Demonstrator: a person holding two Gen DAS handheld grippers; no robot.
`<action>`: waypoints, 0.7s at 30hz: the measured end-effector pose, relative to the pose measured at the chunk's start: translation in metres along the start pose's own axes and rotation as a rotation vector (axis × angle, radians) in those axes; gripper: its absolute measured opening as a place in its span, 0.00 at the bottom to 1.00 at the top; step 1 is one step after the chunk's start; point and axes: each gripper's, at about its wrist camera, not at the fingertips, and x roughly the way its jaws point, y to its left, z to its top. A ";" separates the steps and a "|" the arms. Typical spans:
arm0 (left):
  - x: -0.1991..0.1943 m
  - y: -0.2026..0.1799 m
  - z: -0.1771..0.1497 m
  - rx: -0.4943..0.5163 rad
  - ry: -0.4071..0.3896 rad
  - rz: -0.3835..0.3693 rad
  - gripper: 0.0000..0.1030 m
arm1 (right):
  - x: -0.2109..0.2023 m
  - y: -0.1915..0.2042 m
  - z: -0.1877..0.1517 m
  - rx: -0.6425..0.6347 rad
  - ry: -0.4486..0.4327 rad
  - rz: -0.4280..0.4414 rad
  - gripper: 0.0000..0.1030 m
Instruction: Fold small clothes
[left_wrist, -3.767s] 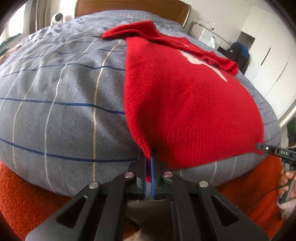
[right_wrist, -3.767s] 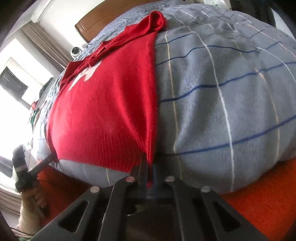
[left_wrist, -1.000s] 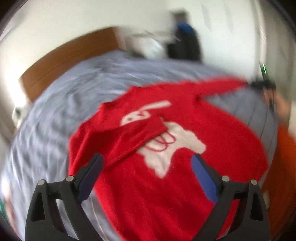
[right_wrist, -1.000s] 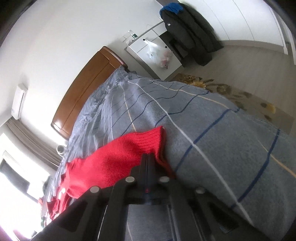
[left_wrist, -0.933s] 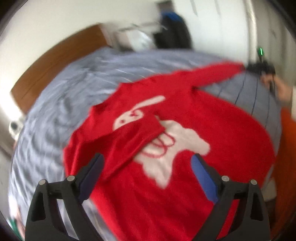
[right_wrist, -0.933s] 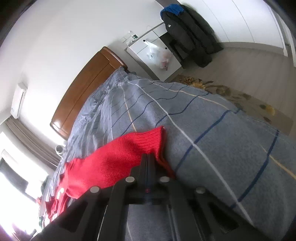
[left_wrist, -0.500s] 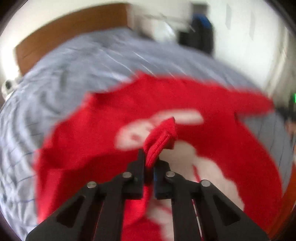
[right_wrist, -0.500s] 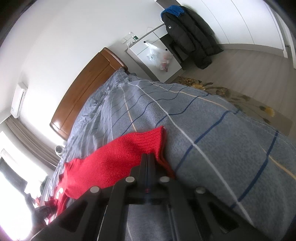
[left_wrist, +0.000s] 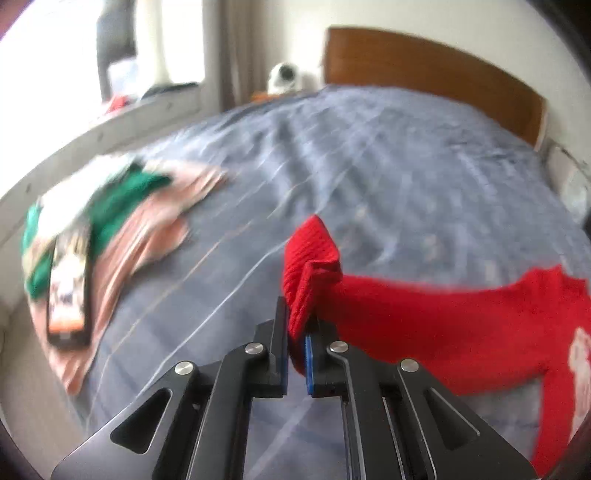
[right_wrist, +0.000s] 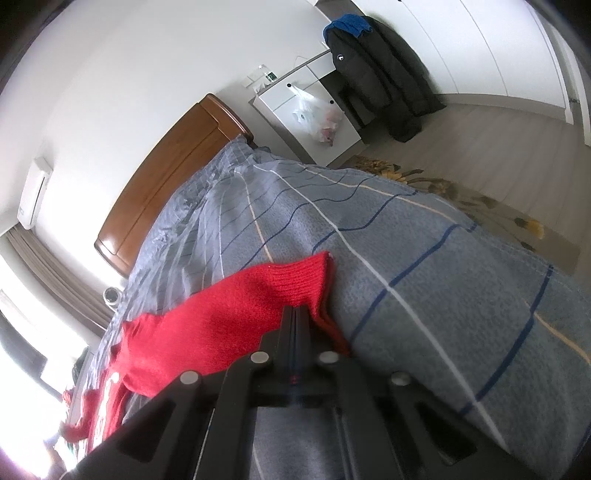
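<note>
Red sweater (left_wrist: 436, 325) lies across the striped bed (left_wrist: 369, 155); left tongs (left_wrist: 296, 363) pinch one ribbed cuff (left_wrist: 310, 266), right tongs (right_wrist: 295, 332), pressed together, pinch the other cuff (right_wrist: 295, 280). Far left, a clothes pile (left_wrist: 110, 218) carries a phone (left_wrist: 68, 295).

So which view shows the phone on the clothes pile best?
The left wrist view: the phone lies screen-up on the pink and green clothes pile, though blurred. The right wrist view does not show it.
</note>
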 end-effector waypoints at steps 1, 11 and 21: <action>0.007 0.008 -0.008 -0.012 0.022 0.006 0.04 | 0.000 0.001 0.000 -0.002 0.001 -0.004 0.00; 0.023 0.039 -0.044 -0.152 0.082 -0.071 0.11 | 0.002 0.002 0.001 -0.007 0.004 -0.014 0.00; -0.053 0.010 -0.044 0.006 0.007 -0.141 0.72 | 0.002 0.003 0.000 -0.006 -0.001 -0.011 0.00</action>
